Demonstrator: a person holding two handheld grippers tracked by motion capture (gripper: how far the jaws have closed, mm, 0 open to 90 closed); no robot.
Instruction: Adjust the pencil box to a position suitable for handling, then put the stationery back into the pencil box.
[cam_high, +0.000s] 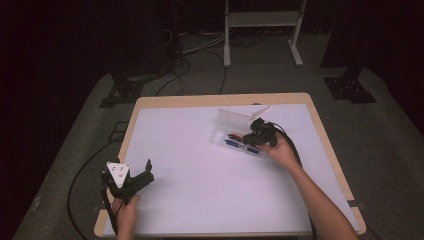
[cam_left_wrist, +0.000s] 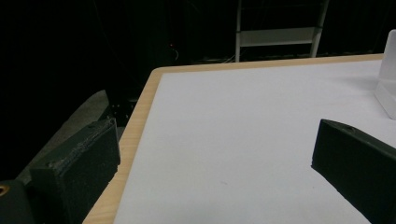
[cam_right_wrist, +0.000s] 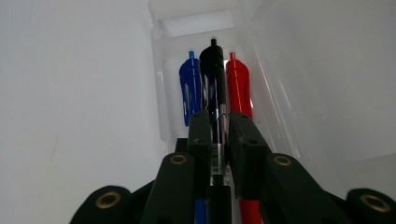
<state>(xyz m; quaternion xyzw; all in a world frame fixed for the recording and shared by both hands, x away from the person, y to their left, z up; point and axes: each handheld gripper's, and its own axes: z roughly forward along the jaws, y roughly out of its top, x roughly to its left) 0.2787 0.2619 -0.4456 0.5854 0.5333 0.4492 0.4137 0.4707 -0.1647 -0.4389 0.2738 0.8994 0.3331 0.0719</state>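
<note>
- Clear plastic case lay open on the table, holding a blue pen and red pen.
- Right tool pinched the black pen over the case.
- Left tool sat spread, empty.

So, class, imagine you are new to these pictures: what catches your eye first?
The right claw is shut on a black pen over an open clear case at the table's right, with a blue pen and a red pen lying on either side. The left claw hangs open, near the table's left front corner.
</note>
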